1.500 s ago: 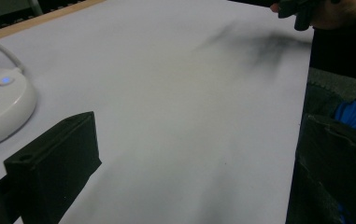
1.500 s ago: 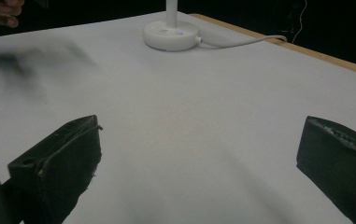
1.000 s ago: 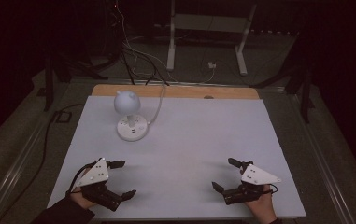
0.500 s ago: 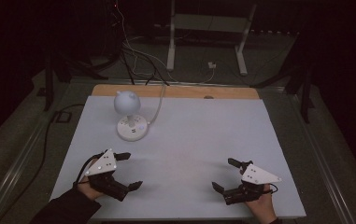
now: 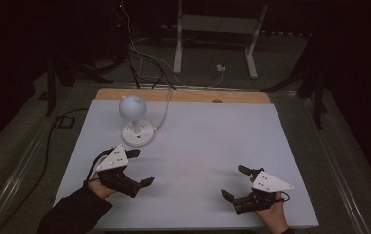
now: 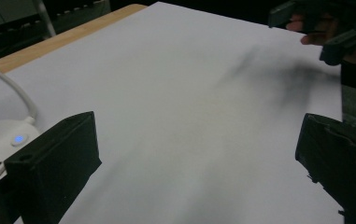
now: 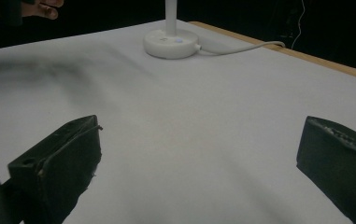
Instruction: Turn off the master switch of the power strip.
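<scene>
A: From the high view, what's on the desk (image 5: pixel 197 146)?
B: A white lamp (image 5: pixel 135 124) with a round head stands at the far left, its cable (image 5: pixel 163 109) trailing off the back edge. The left tongs (image 5: pixel 139 168) sit near the lamp's base, spread wide and empty; the right tongs (image 5: pixel 235 182) are well apart at the near right, also wide and empty.

A: And the left gripper view?
B: Black jaws far apart over bare white desk (image 6: pixel 180 116); the lamp base (image 6: pixel 5 137) (blue light lit) lies beside the left jaw, the other hand (image 6: pixel 327 32) far off.

A: The right gripper view?
B: Jaws wide again, nothing between them; the lamp base (image 7: pixel 171 44) sits well ahead.
</scene>
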Demonstrator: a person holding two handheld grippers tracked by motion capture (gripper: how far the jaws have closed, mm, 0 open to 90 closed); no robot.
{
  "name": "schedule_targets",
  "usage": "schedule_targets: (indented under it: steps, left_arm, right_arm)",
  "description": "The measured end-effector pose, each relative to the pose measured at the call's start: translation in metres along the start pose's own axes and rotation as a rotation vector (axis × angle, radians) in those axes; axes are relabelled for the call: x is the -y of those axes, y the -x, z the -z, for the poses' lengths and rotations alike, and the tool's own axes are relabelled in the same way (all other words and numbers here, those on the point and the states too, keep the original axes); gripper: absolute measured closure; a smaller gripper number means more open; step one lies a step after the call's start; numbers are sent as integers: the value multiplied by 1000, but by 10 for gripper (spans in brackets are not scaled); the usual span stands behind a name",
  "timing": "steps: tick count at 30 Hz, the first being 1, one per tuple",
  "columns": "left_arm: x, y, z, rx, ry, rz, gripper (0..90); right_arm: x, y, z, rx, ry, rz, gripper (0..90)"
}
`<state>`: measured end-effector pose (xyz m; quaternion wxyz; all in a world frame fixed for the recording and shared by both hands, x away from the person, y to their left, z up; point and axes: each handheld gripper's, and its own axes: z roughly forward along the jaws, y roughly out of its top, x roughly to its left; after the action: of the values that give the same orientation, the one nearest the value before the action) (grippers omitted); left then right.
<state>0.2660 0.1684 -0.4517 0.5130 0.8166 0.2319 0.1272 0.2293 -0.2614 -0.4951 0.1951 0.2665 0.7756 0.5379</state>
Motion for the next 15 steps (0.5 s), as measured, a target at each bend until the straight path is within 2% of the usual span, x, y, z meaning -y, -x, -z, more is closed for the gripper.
schedule_targets:
  steps: [8, 9, 15]
  left_arm:
    - [-5, -10, -12, -48, -21, 27, 3]
    - [-6, -11, -13, -44, -19, 31, 3]
    - [-12, -17, -23, -78, -9, 52, 3]
  right_arm:
    - [0, 0, 0, 0, -1, 0, 0]
    - [0, 0, 0, 0, -1, 0, 0]
    - [0, 1, 0, -2, -1, -2, 0]
